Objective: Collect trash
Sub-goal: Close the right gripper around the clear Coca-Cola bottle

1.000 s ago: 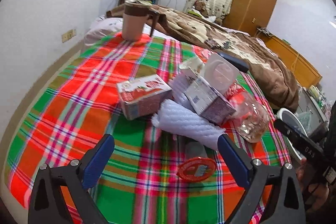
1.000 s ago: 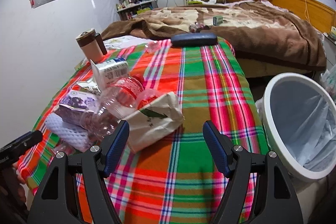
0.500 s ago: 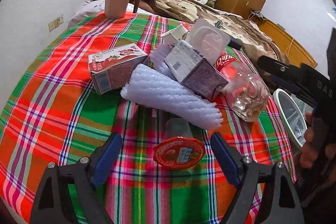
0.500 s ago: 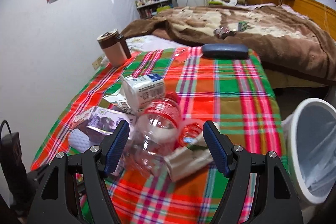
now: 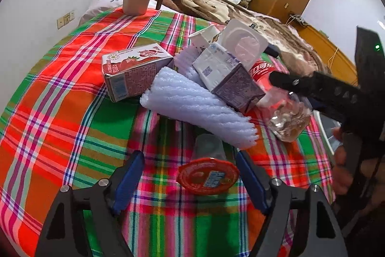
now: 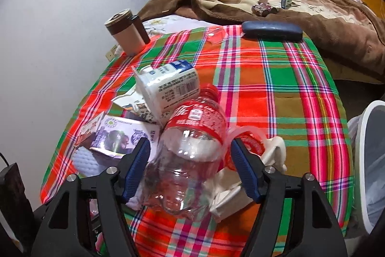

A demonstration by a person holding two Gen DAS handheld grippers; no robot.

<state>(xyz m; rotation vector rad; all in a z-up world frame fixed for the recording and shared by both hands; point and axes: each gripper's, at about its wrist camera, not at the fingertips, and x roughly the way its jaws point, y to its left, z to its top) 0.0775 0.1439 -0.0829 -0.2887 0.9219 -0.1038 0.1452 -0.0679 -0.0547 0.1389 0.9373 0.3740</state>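
Trash lies heaped in a loose pile on the desk (image 6: 276,78), which is covered by a plaid cloth, so that each piece leans on its neighbours rather than lying flat. The right gripper (image 6: 190,160) has its fingers spread wide on either side of the clear plastic bottle (image 6: 190,148), whose red label faces up; the blue pads flank the crushed body without visibly pressing it, which looks like the set-up for a squeeze across its widest part. The bottle lies on its side over crumpled white paper (image 6: 274,151), with a white milk carton (image 6: 168,86) just behind it and a purple carton (image 6: 120,136) to its left. The white bin (image 6: 370,160) stands just off the desk's right edge, lined with a thin bag, close enough to be the likely drop point. The left gripper (image 5: 190,175) is also wide open, low over the cloth, with a small cup sealed by a red lid (image 5: 208,176) between its fingers, seemingly lined up as its own pick. Beyond it lie a white foam sleeve (image 5: 197,110) and a strawberry carton (image 5: 134,71). A lidded mug (image 6: 127,33) and a dark case (image 6: 272,30) stand well apart from the pile, probably not trash.
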